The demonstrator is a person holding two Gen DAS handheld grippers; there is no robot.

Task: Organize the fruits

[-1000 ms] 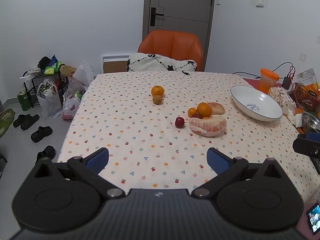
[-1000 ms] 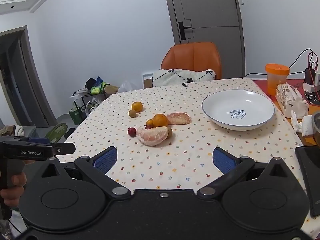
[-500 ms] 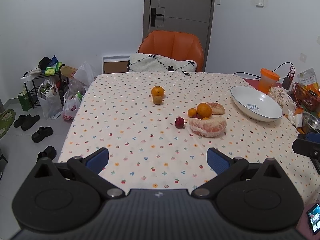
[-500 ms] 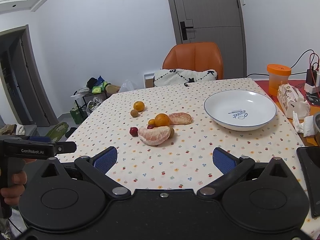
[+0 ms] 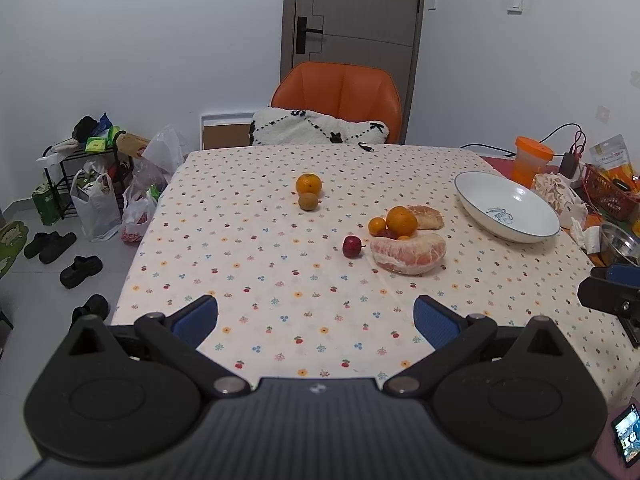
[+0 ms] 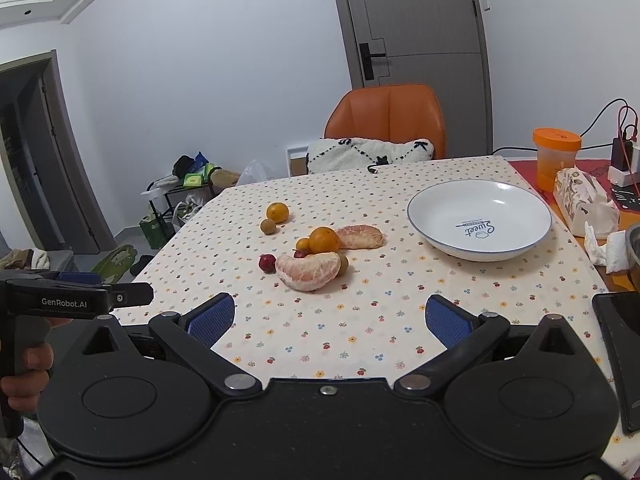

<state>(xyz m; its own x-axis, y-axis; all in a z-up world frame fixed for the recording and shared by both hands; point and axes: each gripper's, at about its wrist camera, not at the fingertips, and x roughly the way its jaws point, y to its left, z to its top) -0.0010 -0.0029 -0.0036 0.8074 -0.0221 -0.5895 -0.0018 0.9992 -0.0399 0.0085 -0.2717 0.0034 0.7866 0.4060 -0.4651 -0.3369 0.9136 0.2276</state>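
While both claws hang spread wide and empty over the near edge of the bench [image 5: 248, 264], the fruit lies well ahead of them. Left claw [image 5: 316, 316] and right claw [image 6: 328, 316] touch nothing. A peeled pomelo half [image 6: 308, 270] sits mid-bench with a red fruit [image 6: 267, 263] just beside it, an orange [image 6: 324, 239] and a second pomelo piece [image 6: 360, 237] behind. Farther back, a tangerine [image 5: 308, 184] touches a kiwi [image 5: 308, 201]. The white bowl [image 6: 480, 216] stands empty to the right.
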